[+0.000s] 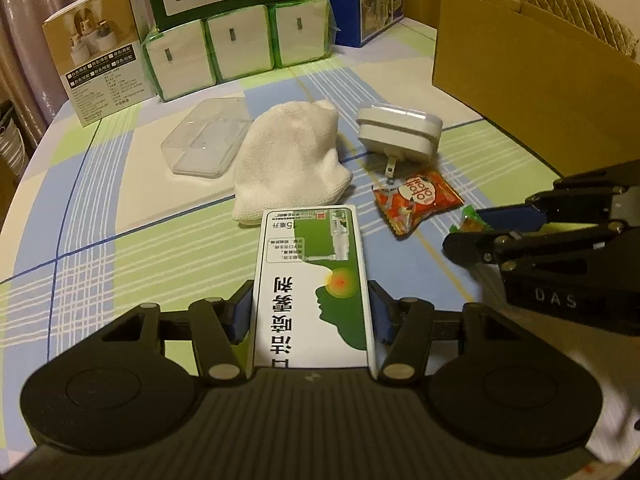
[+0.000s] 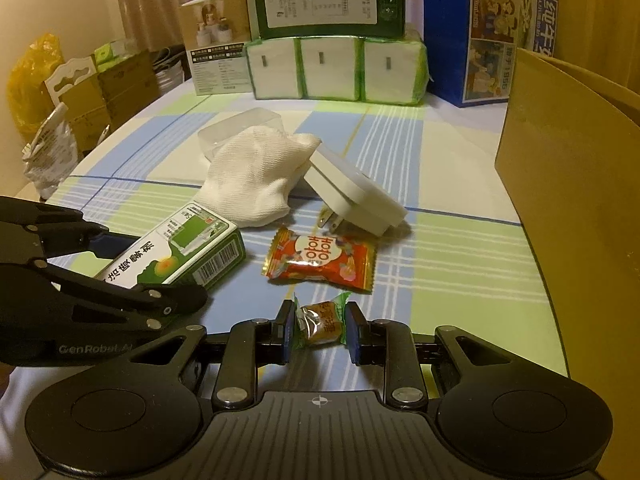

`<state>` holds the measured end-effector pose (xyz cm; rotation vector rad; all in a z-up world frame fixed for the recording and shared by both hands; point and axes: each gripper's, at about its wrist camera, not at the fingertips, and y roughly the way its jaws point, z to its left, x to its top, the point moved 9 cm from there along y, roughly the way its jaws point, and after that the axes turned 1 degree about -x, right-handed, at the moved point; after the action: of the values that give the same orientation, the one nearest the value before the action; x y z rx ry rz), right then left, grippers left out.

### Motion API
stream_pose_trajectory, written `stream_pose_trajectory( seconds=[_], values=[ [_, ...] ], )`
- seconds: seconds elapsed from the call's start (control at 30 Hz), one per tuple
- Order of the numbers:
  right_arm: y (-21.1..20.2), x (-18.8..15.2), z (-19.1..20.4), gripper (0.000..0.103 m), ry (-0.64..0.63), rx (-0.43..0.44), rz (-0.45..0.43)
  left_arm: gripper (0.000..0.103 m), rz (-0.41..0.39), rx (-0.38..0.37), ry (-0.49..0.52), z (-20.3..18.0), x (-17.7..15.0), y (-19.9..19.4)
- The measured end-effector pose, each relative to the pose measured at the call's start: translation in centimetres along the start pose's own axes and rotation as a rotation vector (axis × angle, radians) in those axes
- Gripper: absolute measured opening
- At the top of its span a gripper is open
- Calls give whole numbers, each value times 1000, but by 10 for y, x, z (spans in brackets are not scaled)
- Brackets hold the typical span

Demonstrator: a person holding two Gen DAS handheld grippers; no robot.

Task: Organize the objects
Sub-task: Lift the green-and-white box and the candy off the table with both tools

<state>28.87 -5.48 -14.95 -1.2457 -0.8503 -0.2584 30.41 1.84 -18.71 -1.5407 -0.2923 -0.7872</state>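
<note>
Clear plastic, a shallow lid [image 1: 206, 142] lies furthest left of the white cloth [image 1: 290, 160], while just in front of that cloth the left gripper [image 1: 312, 312] has its pads pressed to both sides of a green-and-white spray box [image 1: 314, 288]. Right of the cloth lie a white plug adapter [image 1: 398, 134] and an orange snack packet [image 1: 416, 200]. Furthest right, the right gripper [image 2: 318, 326] is nearly closed around a small green-wrapped candy [image 2: 318, 324].

1. The clear plastic box [image 2: 224, 128] sits far left, partly hidden behind the white cloth [image 2: 256, 176].
2. The cardboard box [image 2: 568, 184] is cut off at the right edge.
3. Small print on the spray carton [image 1: 314, 280] is unreadable.
</note>
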Motion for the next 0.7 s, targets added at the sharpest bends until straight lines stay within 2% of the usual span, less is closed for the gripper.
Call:
stream_pose_trajectory(
  seconds=[0.17,0.33,0.43,0.7],
  values=[
    [-2,1,-1,23,25,-5,-2,51,-5,39,-25,4,-1,-2],
    [-10,6,0,23,10,1,-15,51,-27,52,-127,16,1,-15],
    [-17,8,-1,23,22,4,-12,51,-35,57,-143,15,6,-23],
    [-74,14,-6,23,42,3,-31,51,-63,57,-198,-15,12,-69]
  ],
)
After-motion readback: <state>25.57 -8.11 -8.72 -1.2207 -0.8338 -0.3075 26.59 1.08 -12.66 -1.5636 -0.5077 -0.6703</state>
